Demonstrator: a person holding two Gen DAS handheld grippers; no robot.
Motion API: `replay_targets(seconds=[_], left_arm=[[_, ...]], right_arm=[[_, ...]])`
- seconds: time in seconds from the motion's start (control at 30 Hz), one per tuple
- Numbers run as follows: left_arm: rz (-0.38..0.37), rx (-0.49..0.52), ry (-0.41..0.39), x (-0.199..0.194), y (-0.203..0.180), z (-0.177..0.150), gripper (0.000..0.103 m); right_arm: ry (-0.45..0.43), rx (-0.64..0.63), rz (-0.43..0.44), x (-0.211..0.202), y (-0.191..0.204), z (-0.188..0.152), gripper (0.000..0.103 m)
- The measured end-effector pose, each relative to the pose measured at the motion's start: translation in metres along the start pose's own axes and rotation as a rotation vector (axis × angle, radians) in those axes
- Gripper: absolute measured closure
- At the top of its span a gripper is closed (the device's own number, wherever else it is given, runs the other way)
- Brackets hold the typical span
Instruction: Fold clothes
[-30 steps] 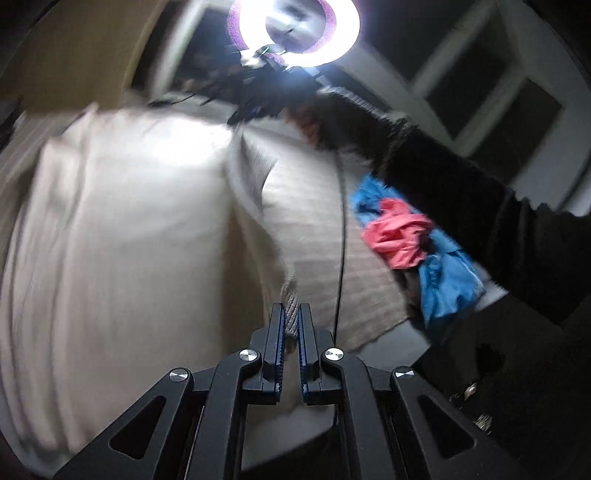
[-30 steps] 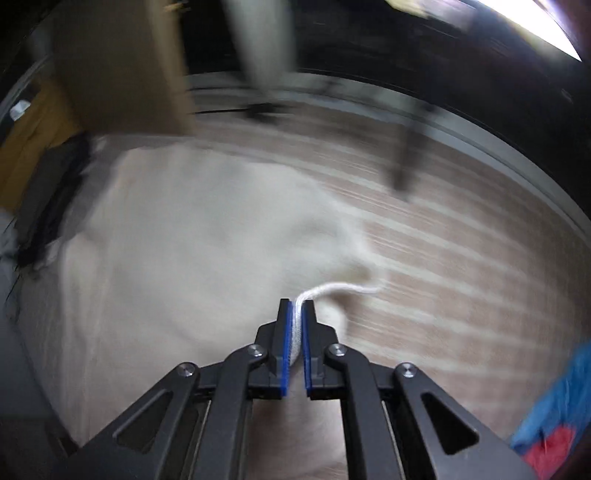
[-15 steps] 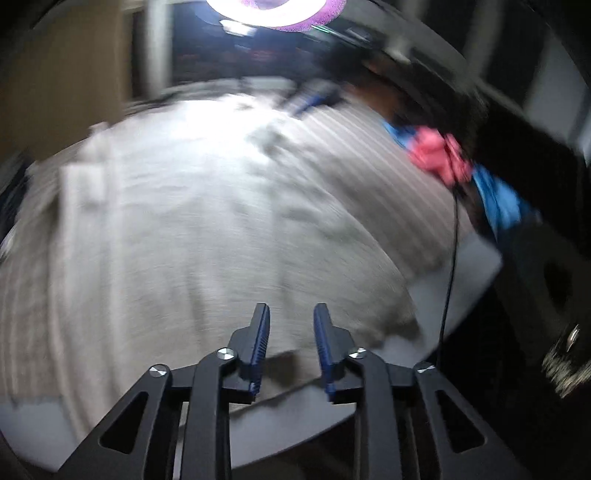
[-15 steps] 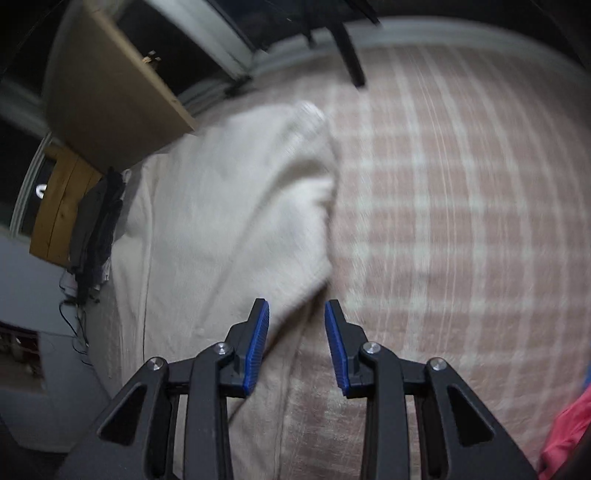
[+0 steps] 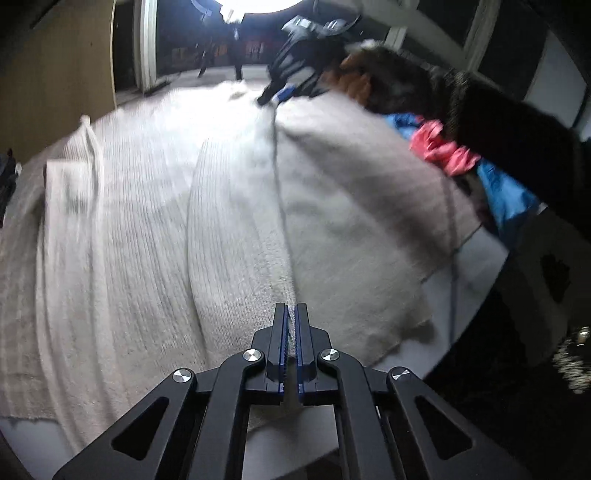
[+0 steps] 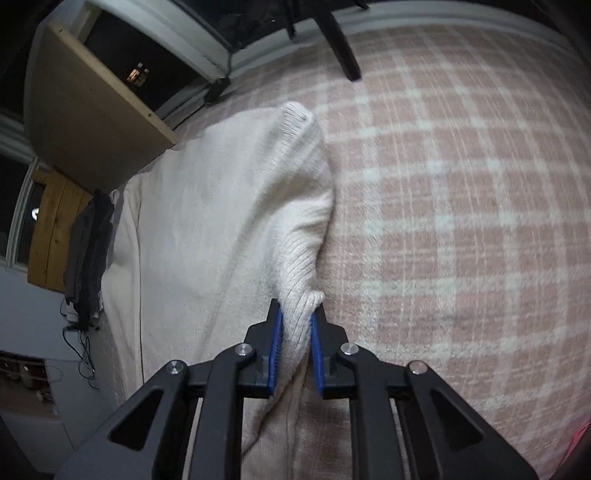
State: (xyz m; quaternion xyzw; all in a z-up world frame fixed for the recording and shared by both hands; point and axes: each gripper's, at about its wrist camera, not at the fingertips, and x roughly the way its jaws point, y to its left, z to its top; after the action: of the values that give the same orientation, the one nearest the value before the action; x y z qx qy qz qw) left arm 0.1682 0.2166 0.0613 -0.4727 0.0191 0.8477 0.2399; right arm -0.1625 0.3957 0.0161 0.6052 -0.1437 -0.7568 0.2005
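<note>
A cream knitted sweater (image 5: 147, 229) lies spread on a pink checked blanket (image 6: 461, 184). My left gripper (image 5: 291, 314) is shut on a raised fold of the sweater at its near edge. In the right wrist view, my right gripper (image 6: 297, 325) is closed on a bunched ribbed part of the sweater (image 6: 295, 288), the fabric filling the gap between the blue pads. The right gripper also shows in the left wrist view (image 5: 280, 92), at the far end of the same fold, with the person's dark-sleeved arm (image 5: 498, 133) behind it.
A pile of pink (image 5: 443, 151) and blue (image 5: 506, 192) clothes lies at the right of the blanket. A wooden panel (image 6: 96, 96) and dark clothes (image 6: 88, 251) stand off the left side. A ring light (image 5: 258, 5) glares at the far end.
Half a second ago both grippers were open above the sweater. Now both have closed on the sweater's fold, one at each end.
</note>
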Motion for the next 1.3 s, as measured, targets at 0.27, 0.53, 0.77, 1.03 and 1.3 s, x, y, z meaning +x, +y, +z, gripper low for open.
replay_targets(seconds=[0.27,0.53,0.77,1.03,1.3], left_arm=[[-0.088,0.090,-0.072,-0.010,-0.049,0.020,0.100],[-0.154,0.092,0.072,0.034,-0.072,-0.002,0.093],[-0.099,0.050,0.010,0.018,-0.071,-0.003,0.069],[0.027,0.125,0.096,0.071,-0.110,0.008,0.053],[0.016,0.005,0.040,0.070,-0.087,0.004,0.093]], right_arm=[[-0.015,-0.071,-0.018,-0.007,0.007,0.008,0.090],[0.077,-0.110,-0.085,0.002,-0.009,0.008,0.082],[0.009,-0.121,-0.021,-0.022,-0.023,0.009,0.065],[0.008,-0.118,-0.017,0.000,-0.022,0.002,0.065],[0.022,-0.131,-0.079,0.014,-0.008,-0.001,0.087]])
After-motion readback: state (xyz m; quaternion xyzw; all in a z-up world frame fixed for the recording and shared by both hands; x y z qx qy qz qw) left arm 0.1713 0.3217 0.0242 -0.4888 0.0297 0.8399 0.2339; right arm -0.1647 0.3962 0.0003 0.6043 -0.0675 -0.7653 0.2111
